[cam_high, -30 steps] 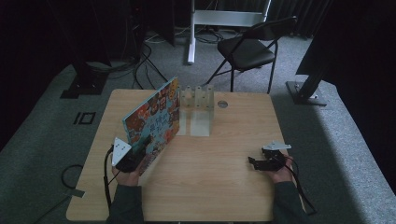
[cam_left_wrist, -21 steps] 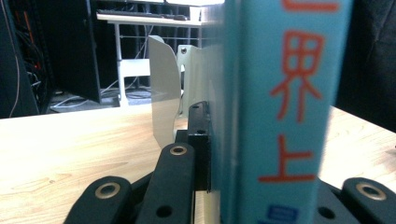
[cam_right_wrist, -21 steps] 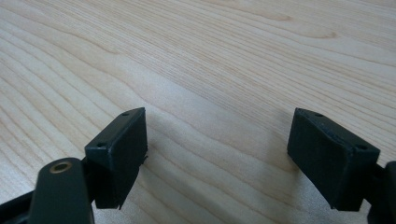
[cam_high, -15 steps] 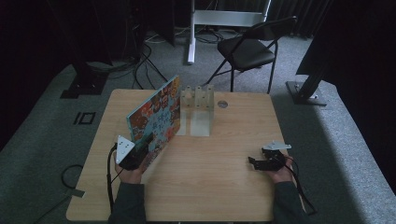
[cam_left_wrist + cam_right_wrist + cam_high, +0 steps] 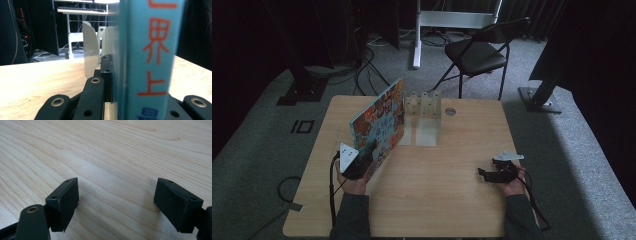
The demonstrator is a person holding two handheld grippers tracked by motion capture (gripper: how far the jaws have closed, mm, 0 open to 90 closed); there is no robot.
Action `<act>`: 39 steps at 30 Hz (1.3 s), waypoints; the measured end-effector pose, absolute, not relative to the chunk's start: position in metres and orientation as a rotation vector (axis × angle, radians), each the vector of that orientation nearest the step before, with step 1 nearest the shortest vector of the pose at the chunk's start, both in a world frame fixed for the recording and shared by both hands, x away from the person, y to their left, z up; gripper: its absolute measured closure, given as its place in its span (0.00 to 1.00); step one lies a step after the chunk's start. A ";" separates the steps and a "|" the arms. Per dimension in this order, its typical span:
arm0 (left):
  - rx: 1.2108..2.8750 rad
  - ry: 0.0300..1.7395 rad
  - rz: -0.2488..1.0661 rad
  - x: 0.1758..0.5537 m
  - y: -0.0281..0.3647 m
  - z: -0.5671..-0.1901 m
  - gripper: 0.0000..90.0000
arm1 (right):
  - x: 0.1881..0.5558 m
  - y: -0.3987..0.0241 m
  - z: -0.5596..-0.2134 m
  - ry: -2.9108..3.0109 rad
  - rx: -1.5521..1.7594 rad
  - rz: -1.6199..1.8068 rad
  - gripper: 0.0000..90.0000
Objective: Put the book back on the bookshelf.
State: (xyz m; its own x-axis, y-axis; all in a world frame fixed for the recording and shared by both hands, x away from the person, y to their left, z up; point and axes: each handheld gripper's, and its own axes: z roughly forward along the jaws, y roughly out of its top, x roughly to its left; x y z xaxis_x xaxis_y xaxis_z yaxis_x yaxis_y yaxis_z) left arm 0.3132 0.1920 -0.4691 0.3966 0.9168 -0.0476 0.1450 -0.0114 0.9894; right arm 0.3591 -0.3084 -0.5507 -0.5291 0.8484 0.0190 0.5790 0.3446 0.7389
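On the left of the pale wooden table (image 5: 452, 200), the left gripper (image 5: 362, 161) has its black jaws squeezed tight on the near end of a big, flat picture book (image 5: 379, 121) with a bright cover and a smooth blue spine (image 5: 147, 60) with red letters. The book stands up on its long edge, and its long side runs from the gripper away toward the white plastic rack (image 5: 424, 105) with upright dividers at the back of the table. On the right, the right gripper (image 5: 488, 175) rests low on the streaky wood with its square black pads (image 5: 63, 201) wide apart and nothing between them.
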 end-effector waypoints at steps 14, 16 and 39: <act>1.455 1.025 0.843 0.321 0.184 -0.467 0.90 | 0.359 -0.308 -0.551 2.246 1.258 1.007 0.22; 1.456 1.027 0.845 0.322 0.183 -0.467 0.90 | 0.359 -0.309 -0.551 2.246 1.258 1.008 0.22; 1.406 1.076 0.899 0.331 0.169 -0.467 0.90 | 0.359 -0.309 -0.551 2.247 1.257 1.010 0.22</act>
